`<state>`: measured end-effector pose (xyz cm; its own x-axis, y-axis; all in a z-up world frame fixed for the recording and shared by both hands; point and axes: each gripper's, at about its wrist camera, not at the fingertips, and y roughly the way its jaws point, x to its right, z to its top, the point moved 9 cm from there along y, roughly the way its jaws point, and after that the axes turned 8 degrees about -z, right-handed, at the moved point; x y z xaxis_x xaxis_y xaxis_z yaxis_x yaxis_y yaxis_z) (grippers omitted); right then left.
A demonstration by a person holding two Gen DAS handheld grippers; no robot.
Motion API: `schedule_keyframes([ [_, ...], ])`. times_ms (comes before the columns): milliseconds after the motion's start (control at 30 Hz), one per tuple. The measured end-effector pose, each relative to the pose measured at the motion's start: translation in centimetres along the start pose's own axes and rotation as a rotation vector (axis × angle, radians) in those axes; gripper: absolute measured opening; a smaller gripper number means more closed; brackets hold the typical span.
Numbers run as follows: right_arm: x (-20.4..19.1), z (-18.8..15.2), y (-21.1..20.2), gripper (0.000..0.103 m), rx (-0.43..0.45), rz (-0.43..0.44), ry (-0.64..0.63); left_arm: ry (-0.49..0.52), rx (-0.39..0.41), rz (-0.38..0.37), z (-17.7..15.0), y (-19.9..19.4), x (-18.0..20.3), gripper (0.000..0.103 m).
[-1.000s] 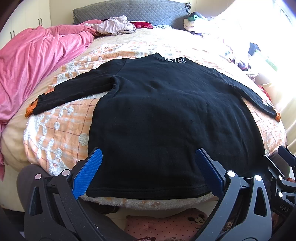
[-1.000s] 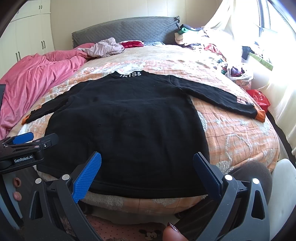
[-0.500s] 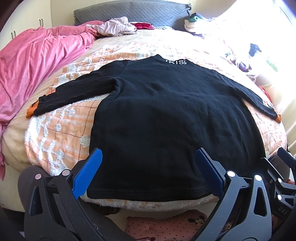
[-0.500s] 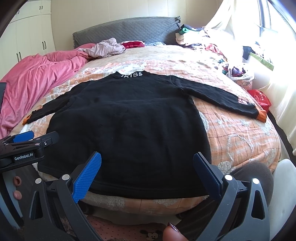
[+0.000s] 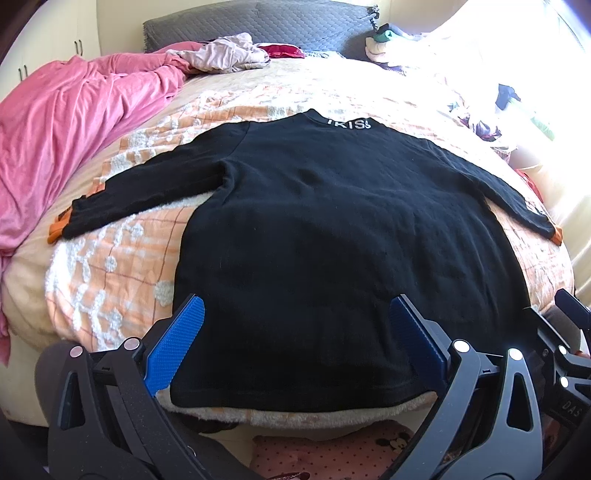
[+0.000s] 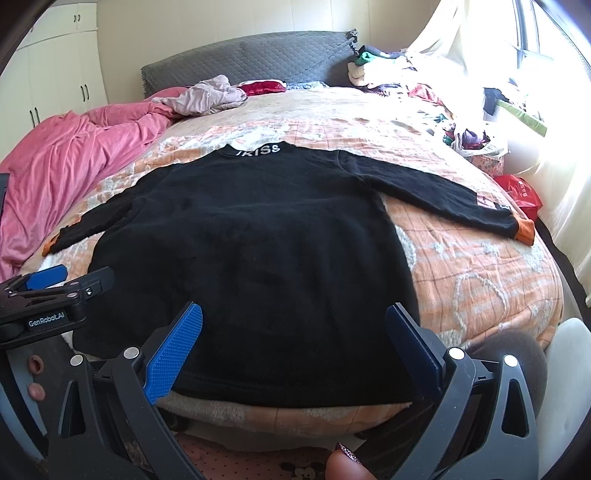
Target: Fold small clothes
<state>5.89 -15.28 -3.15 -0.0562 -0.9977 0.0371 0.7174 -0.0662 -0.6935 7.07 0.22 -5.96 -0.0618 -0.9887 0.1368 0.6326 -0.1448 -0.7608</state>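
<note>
A: Where's the black sweater (image 5: 332, 236)?

B: Flat across the middle of the frame on the orange-checked blanket (image 5: 110, 266), sleeves spread, hem at the near bed edge.

A: And the claws?

B: Left gripper (image 5: 295, 343) spread wide, empty, at the bottom edge; right gripper (image 6: 293, 347) likewise (blue pads over the hem). Pink duvet (image 6: 55, 166) upper left.

Sunlit bedroom: grey headboard (image 6: 251, 55), white wardrobe (image 6: 55, 77), bright window (image 6: 535, 33).
</note>
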Motion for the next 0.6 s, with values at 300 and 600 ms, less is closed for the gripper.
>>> schedule_keyframes([
  [300, 0.6, 2.1, 1.8, 0.099, -0.025, 0.023, 0.02, 0.003, -0.013, -0.021, 1.7, 1.3, 0.8, 0.095],
  [600, 1.7, 5.4, 3.6, 0.099, -0.015, 0.016, 0.05, 0.003, -0.011, -0.022, 4.0, 2.5, 1.1, 0.095],
])
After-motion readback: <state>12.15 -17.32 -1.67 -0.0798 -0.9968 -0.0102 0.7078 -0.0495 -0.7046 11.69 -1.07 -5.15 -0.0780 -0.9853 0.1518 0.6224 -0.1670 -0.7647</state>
